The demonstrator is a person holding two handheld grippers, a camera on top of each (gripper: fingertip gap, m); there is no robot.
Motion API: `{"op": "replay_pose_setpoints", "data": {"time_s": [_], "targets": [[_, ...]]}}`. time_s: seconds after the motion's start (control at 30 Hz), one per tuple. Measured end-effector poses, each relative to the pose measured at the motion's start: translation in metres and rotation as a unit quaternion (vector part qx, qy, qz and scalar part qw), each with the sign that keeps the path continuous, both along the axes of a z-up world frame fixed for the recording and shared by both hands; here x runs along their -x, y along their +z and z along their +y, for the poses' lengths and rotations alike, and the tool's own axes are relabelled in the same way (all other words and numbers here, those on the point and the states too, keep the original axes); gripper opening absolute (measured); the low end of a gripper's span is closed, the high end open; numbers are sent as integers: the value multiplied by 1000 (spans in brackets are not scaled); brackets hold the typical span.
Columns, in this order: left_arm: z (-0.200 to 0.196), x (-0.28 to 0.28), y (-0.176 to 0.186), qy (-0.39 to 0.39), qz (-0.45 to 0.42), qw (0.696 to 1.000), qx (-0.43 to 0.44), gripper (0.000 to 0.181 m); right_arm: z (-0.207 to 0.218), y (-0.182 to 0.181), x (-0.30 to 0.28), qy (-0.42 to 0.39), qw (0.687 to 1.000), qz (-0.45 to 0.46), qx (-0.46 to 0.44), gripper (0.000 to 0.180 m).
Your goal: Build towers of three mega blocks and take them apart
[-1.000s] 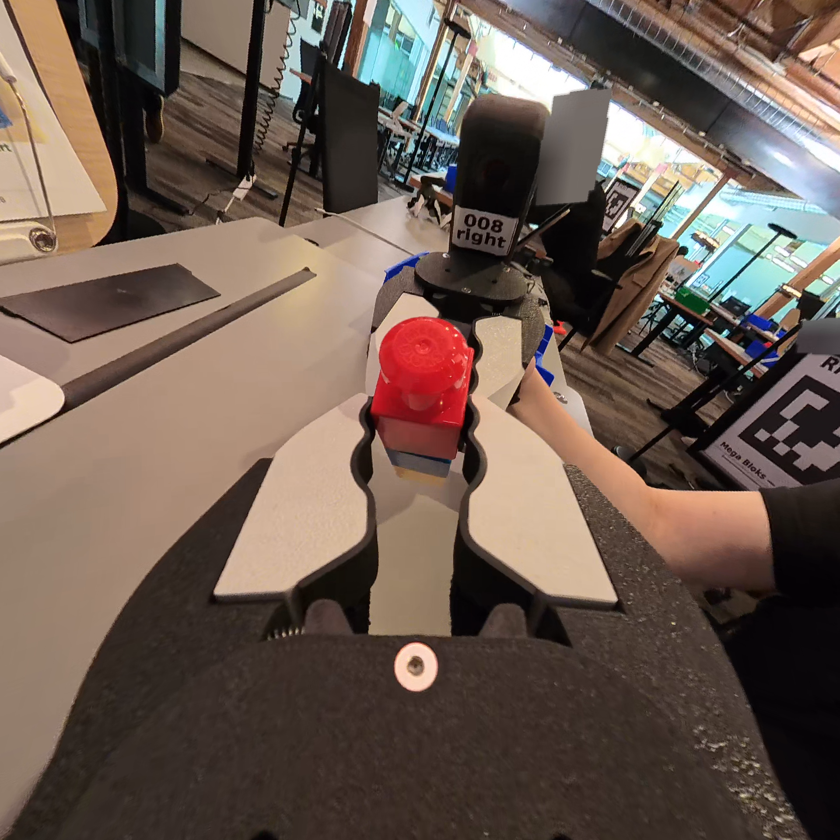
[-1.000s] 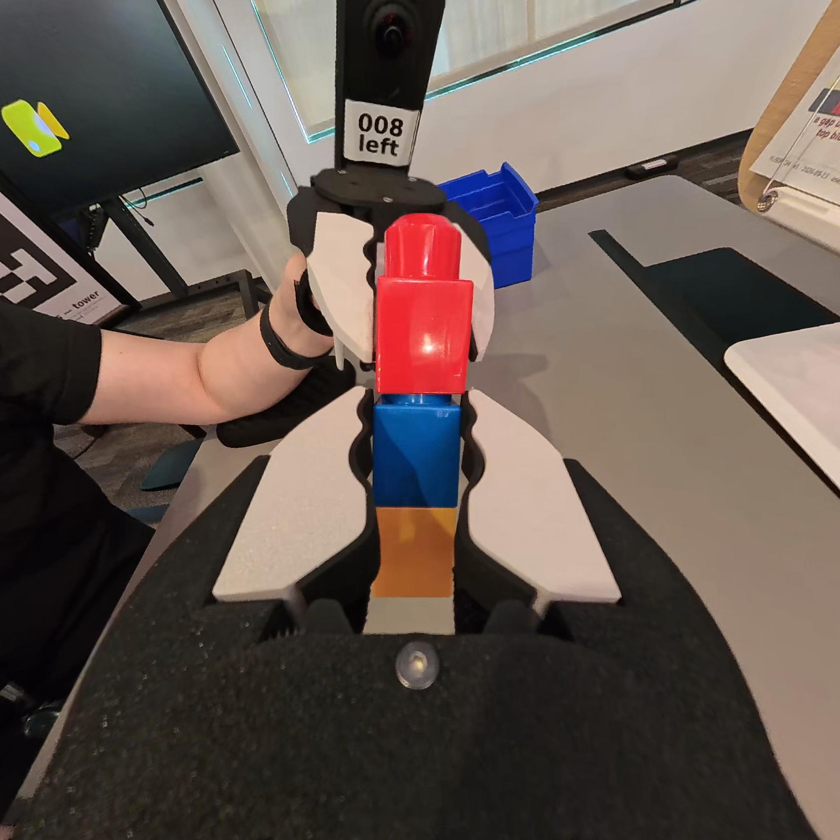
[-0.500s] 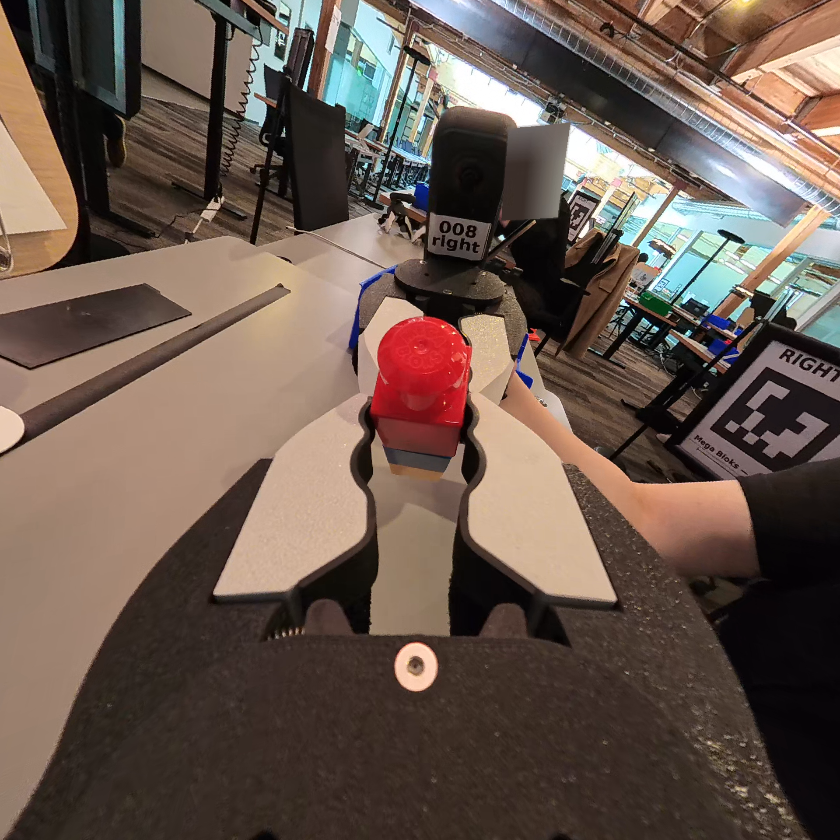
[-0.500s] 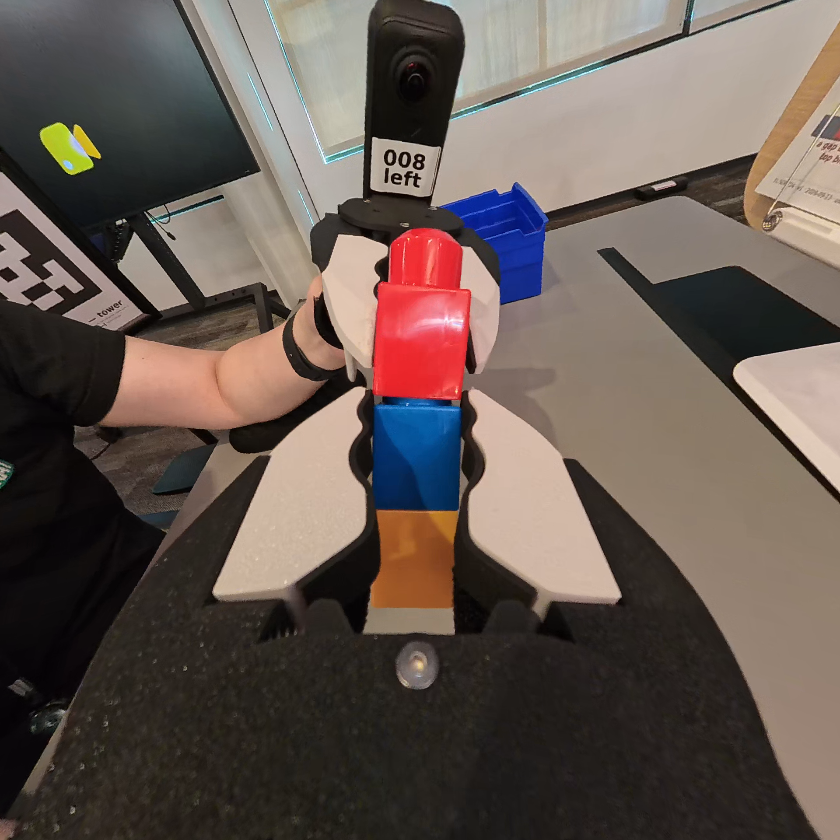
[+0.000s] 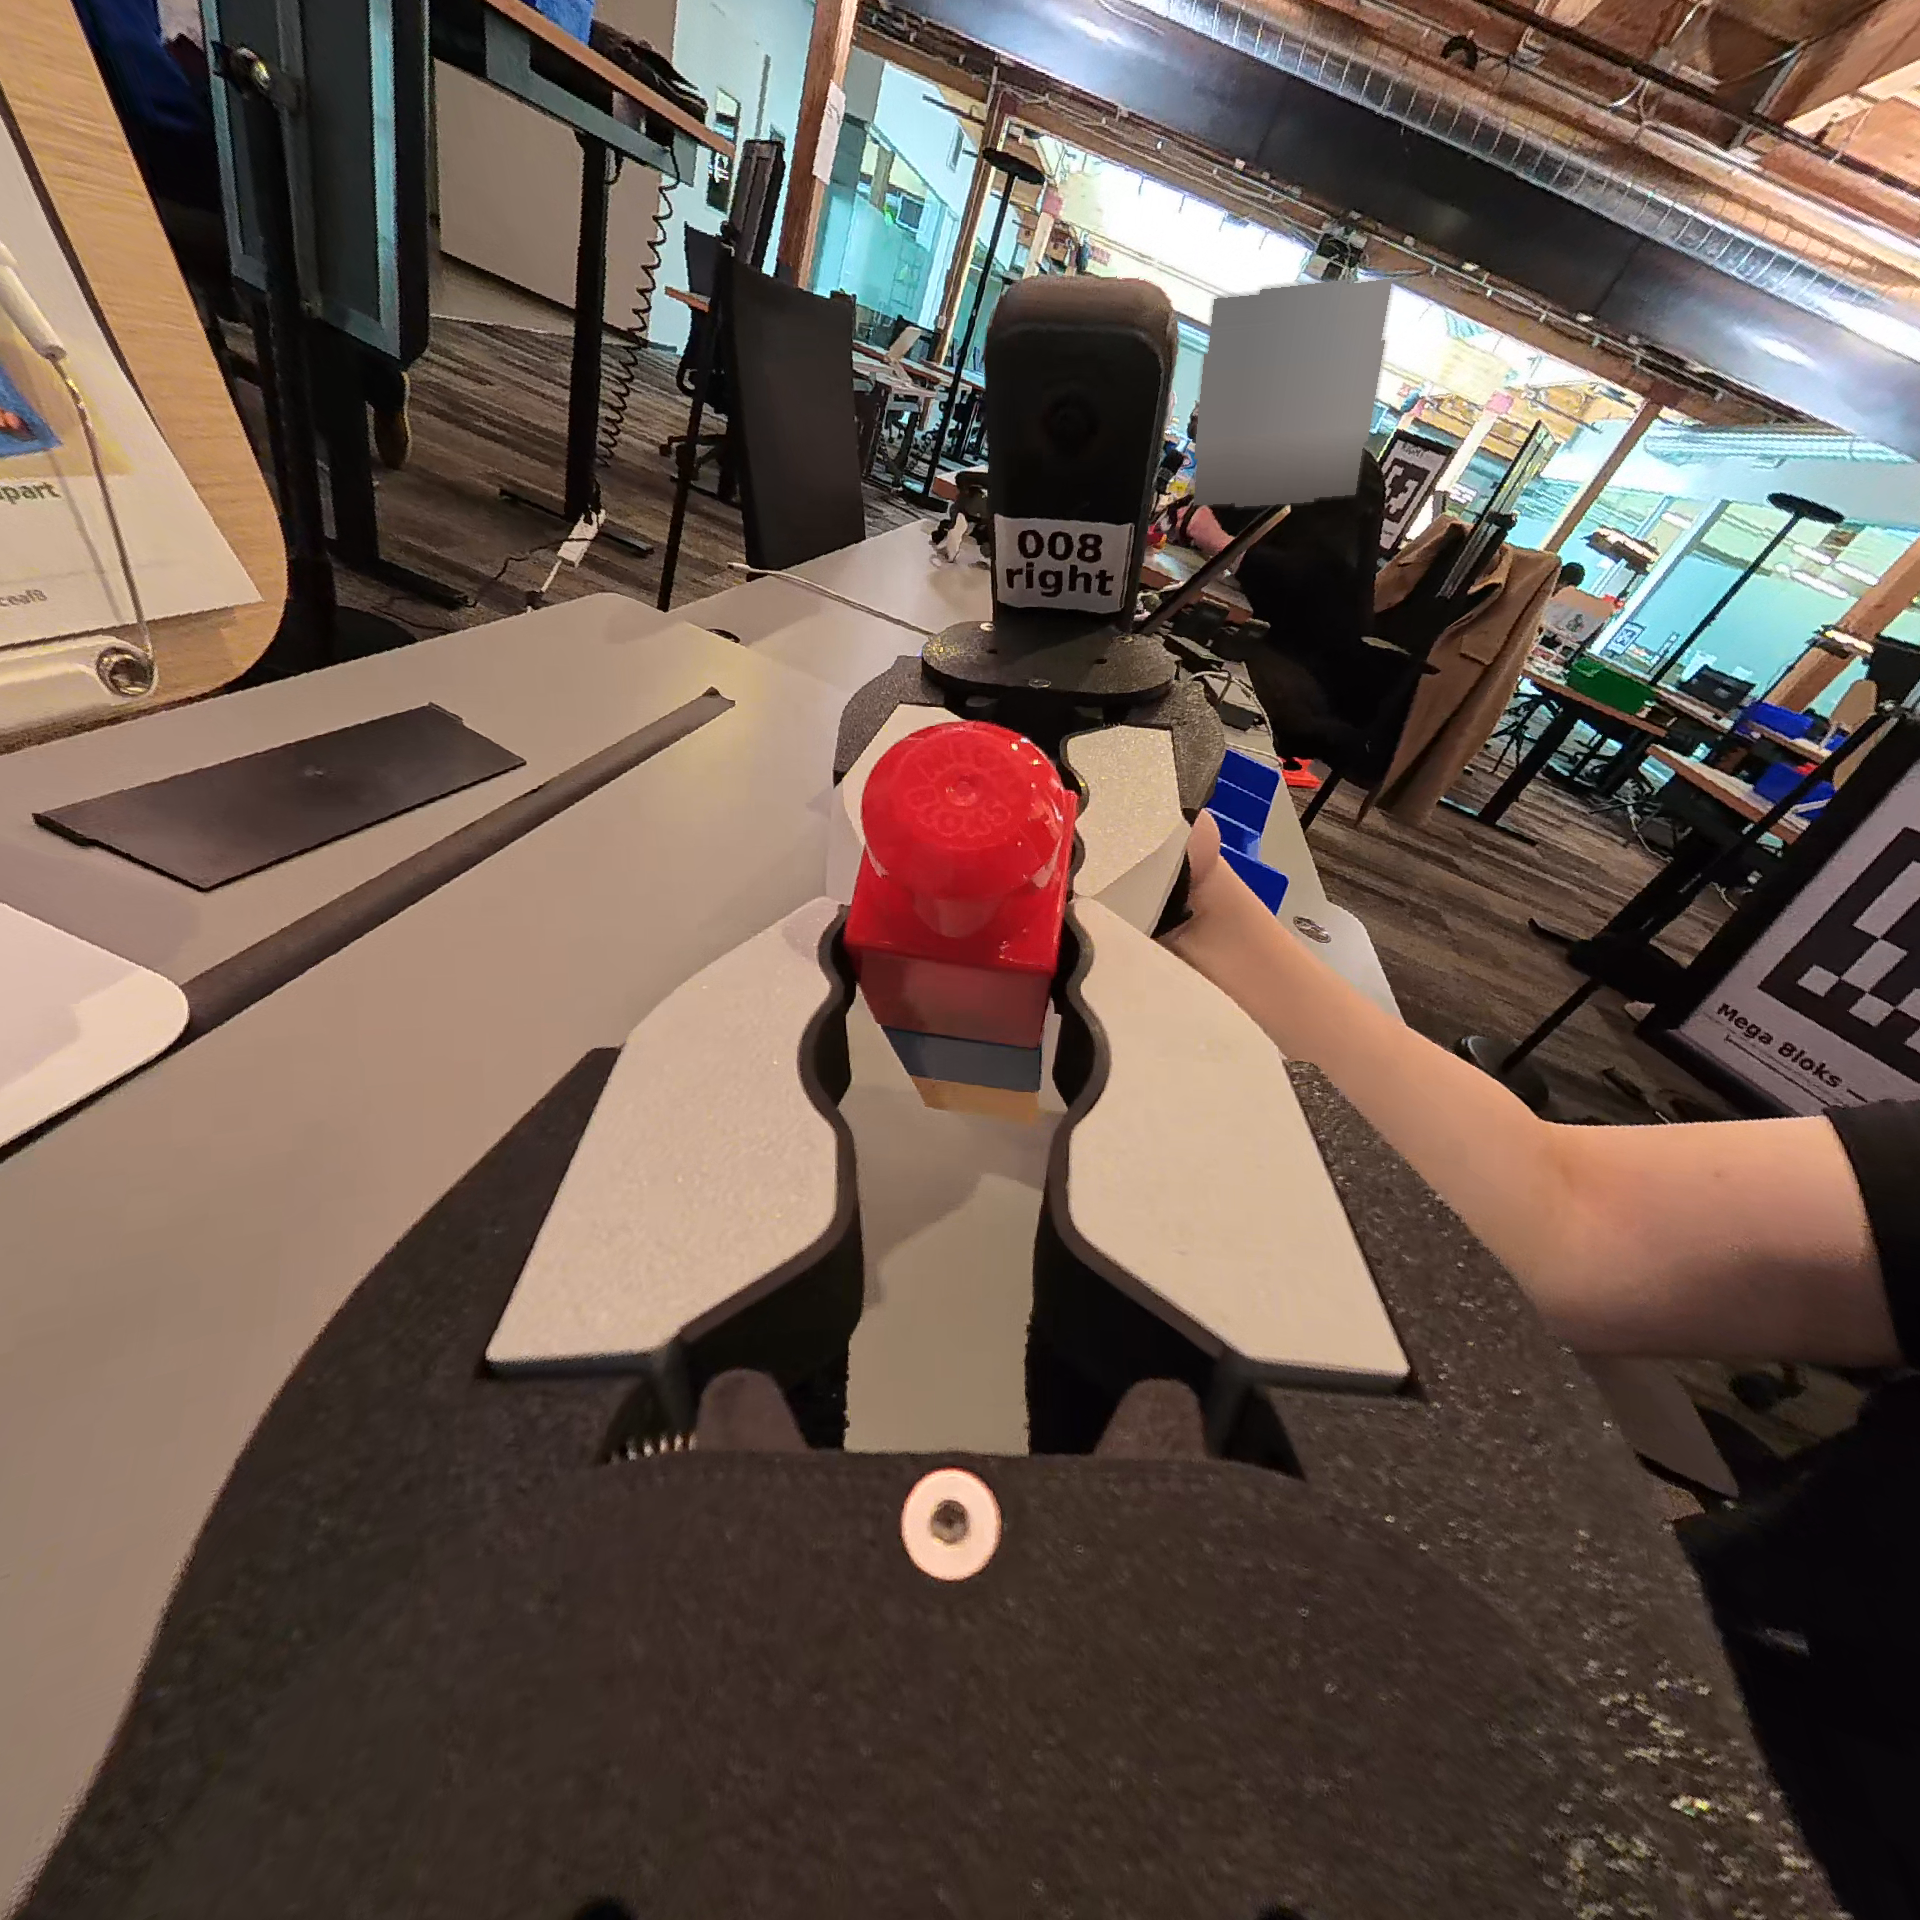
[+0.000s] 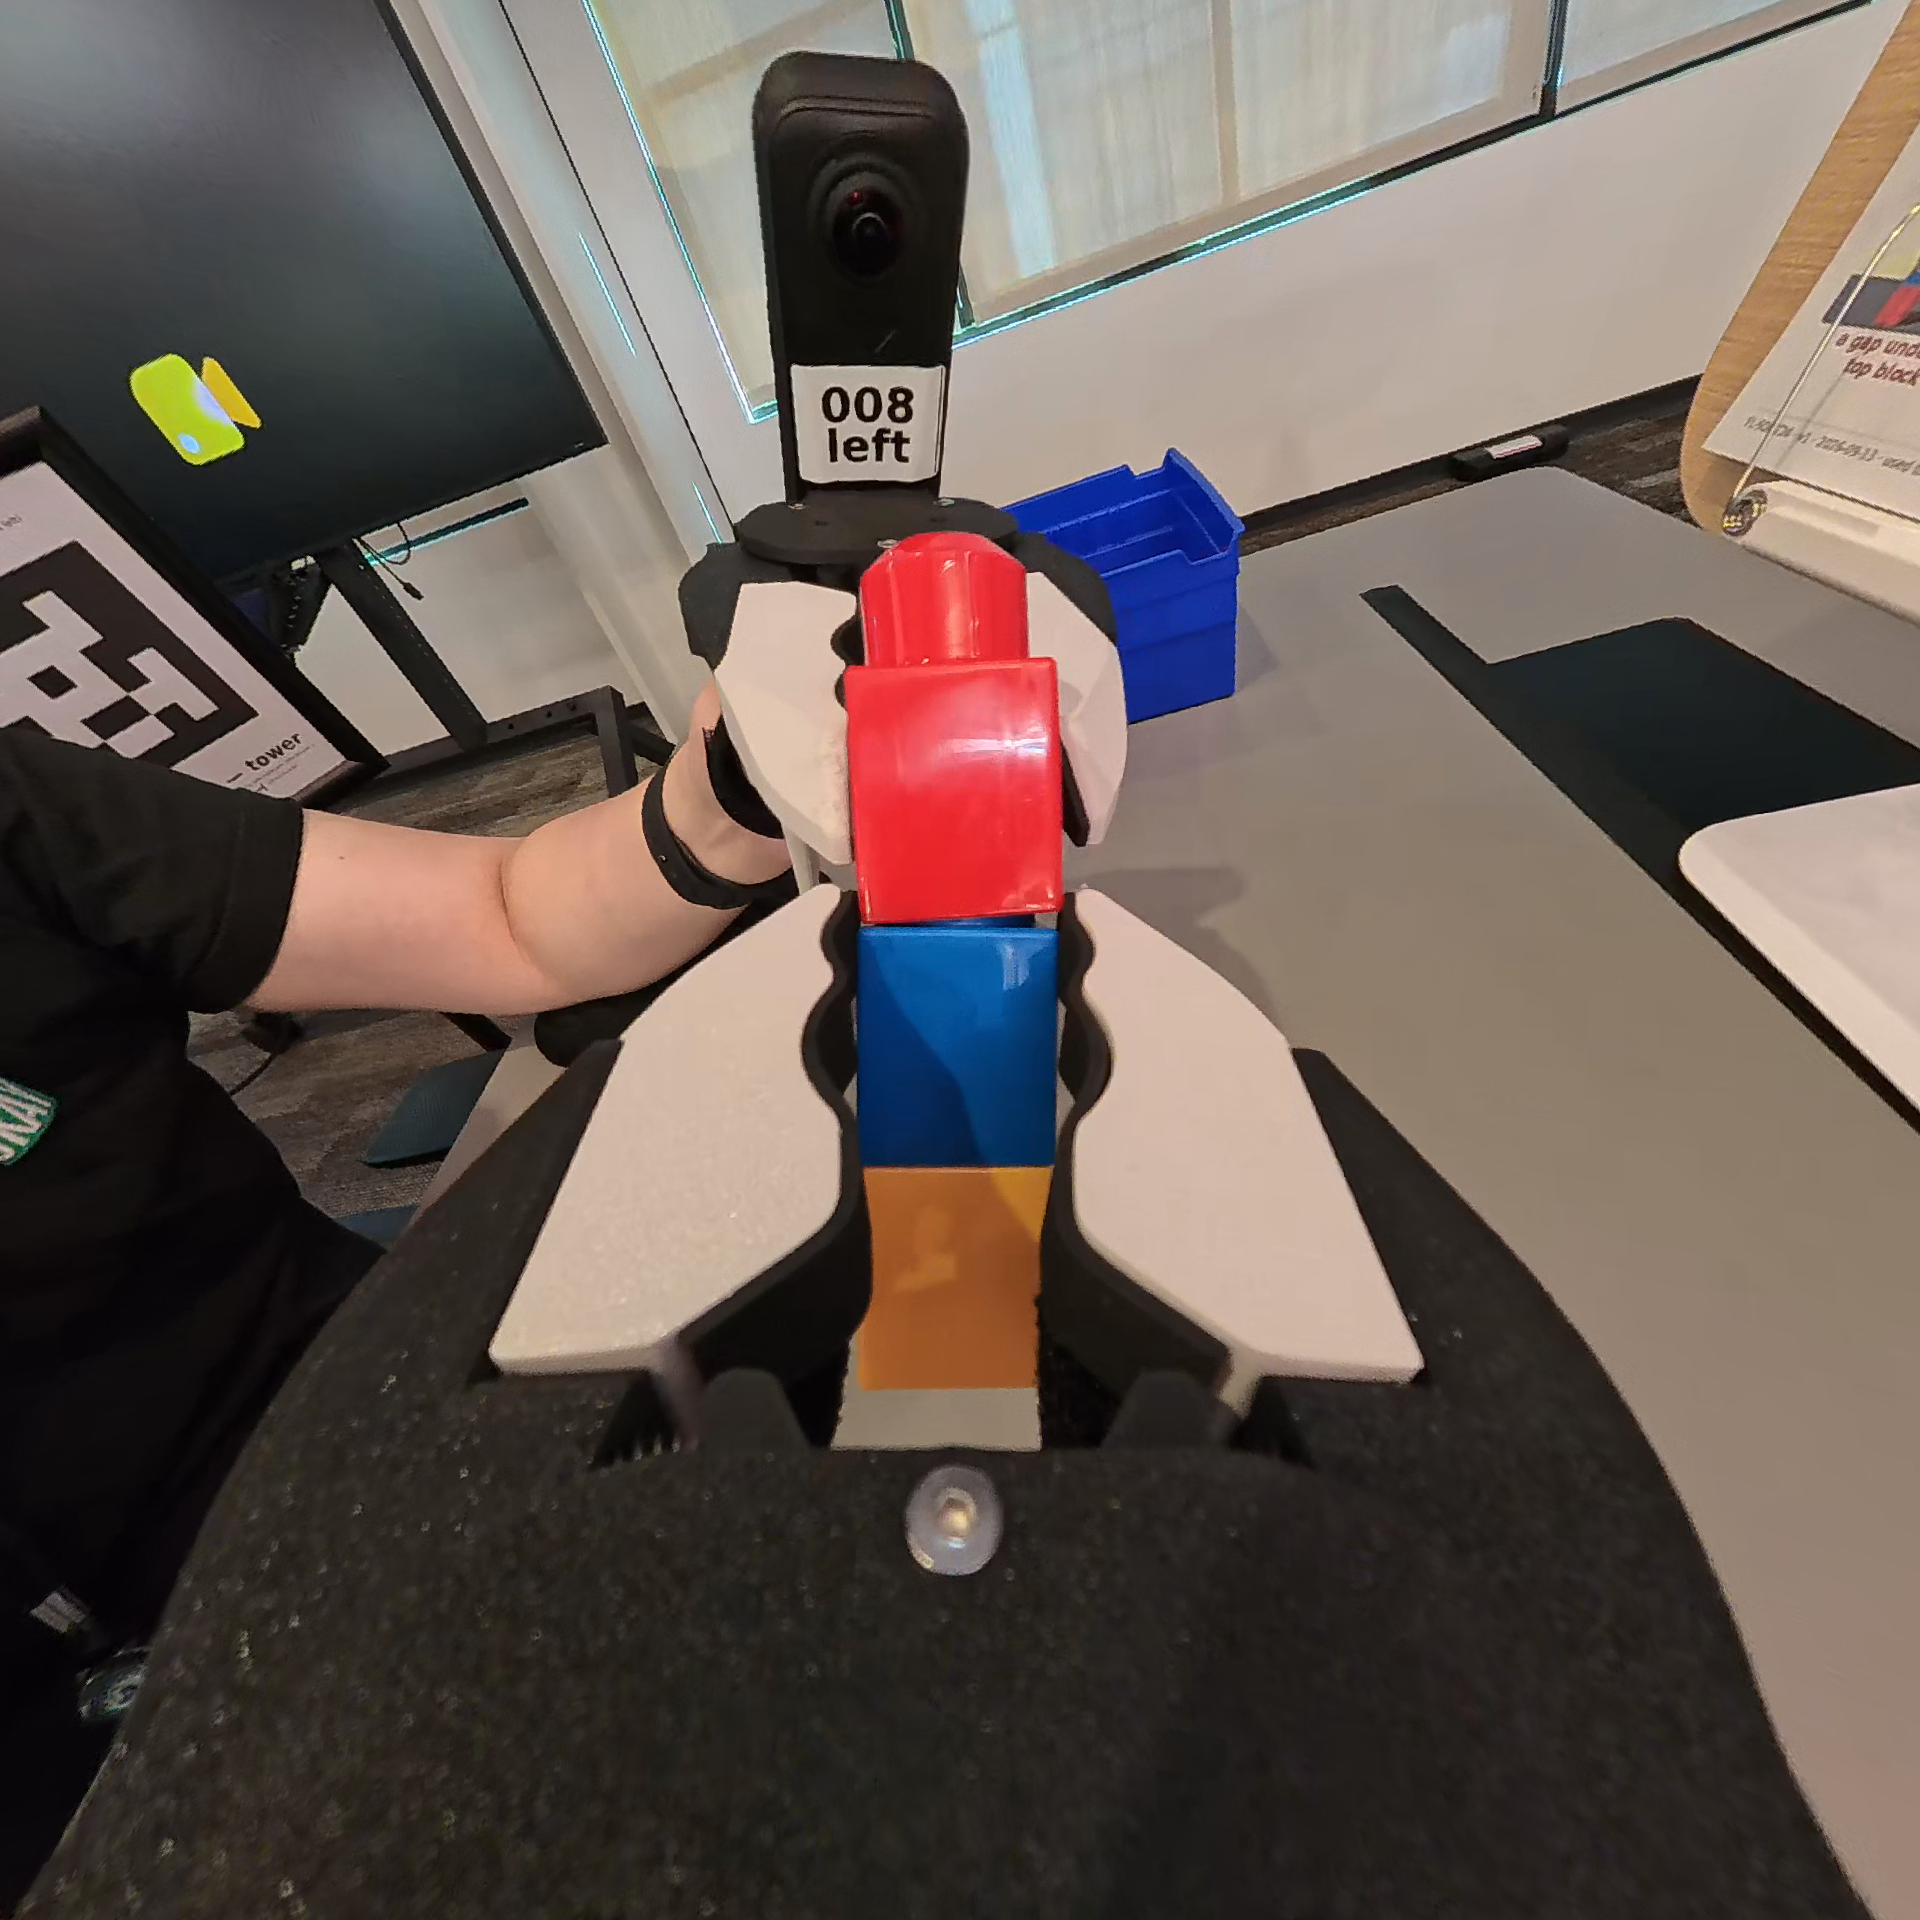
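A tower of three blocks stands between my two grippers: a red block point(image 6: 954, 790) on top, a blue block point(image 6: 956, 1039) in the middle and an orange block point(image 6: 951, 1278) at the bottom. My left gripper point(image 5: 951, 935) is shut on the red block point(image 5: 956, 914), with both pads against its sides. My right gripper point(image 6: 956, 956) faces it and is shut on the blue block. A thin gap with the blue stud shows between red and blue. In the left wrist view the blue block point(image 5: 971, 1060) and the orange block point(image 5: 982, 1096) peek out under the red one.
A blue bin point(image 6: 1143, 582) stands on the grey table point(image 6: 1403, 987) behind the left gripper. A black mat point(image 5: 270, 790) and a white board point(image 5: 62, 1018) lie to one side. A marker sign point(image 5: 1849, 956) stands beside the table, and a person's arms hold both grippers. My two grippers' fingertips are within a few centimetres of each other.
Both grippers have kept their grasps on the red and the blue block. The left gripper's view has shifted slightly; the tower stays together with the same thin gap under the red block.
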State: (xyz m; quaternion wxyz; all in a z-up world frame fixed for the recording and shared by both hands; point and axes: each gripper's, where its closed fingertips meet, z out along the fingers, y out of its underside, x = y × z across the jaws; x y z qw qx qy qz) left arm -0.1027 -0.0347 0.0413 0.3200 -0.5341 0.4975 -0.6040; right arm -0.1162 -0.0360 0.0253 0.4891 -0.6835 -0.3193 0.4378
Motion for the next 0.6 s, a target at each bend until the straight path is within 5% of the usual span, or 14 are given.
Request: {"op": "replay_pose_setpoints", "data": {"time_s": [0.23, 0.4, 0.6], "targets": [[0, 0, 9, -32, -28, 994, 98, 36, -1, 13, 1, -2, 1000, 28, 7, 37], [6, 7, 12, -26, -21, 996, 88, 36, -2, -9, -11, -49, 995, -85, 26, 57], [4, 9, 13, -17, -10, 998, 55, 36, -8, -10, 0, -22, 994, -95, 46, 39]]}}
